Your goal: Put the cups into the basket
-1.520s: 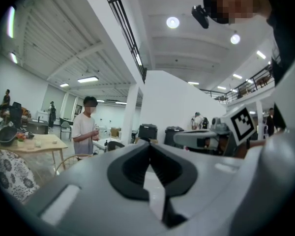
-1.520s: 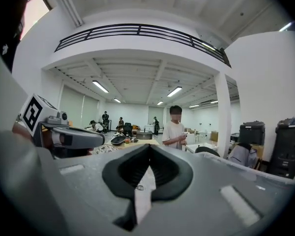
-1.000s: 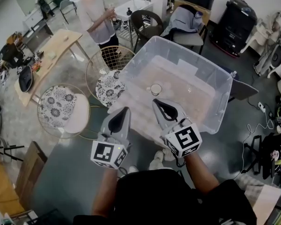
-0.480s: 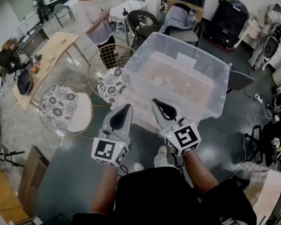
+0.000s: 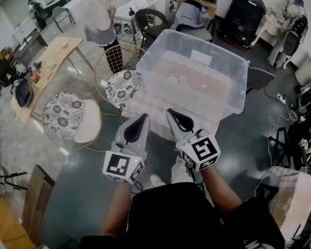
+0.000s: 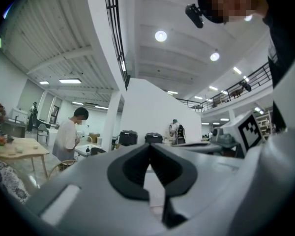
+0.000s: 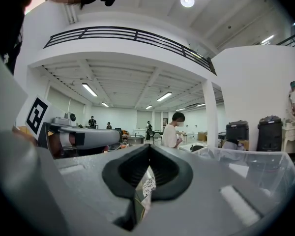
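A large clear plastic bin (image 5: 233,95) stands on the grey floor ahead of me. One small round cup (image 5: 172,79) lies on its bottom. In the head view both grippers are held level, side by side, short of the bin's near wall. The left gripper (image 5: 143,117) is shut with nothing in it, and the right gripper (image 5: 171,111) is shut and empty too. The left gripper view shows its jaw tips (image 6: 148,145) meeting, with the room beyond them. In the right gripper view the tips (image 7: 148,145) meet, and the bin's rim (image 7: 246,154) is at the right.
Two round wire chairs with flowered cushions (image 5: 123,88) (image 5: 64,116) stand left of the bin. A wooden table (image 5: 46,69) and a standing person (image 5: 98,19) are farther left. Cables (image 5: 280,100) trail on the floor at the right. A wooden board (image 5: 33,191) leans at the lower left.
Both grippers and the view have drawn back from the bin, which now looks smaller and higher in the picture. Both grippers have stayed shut and empty.
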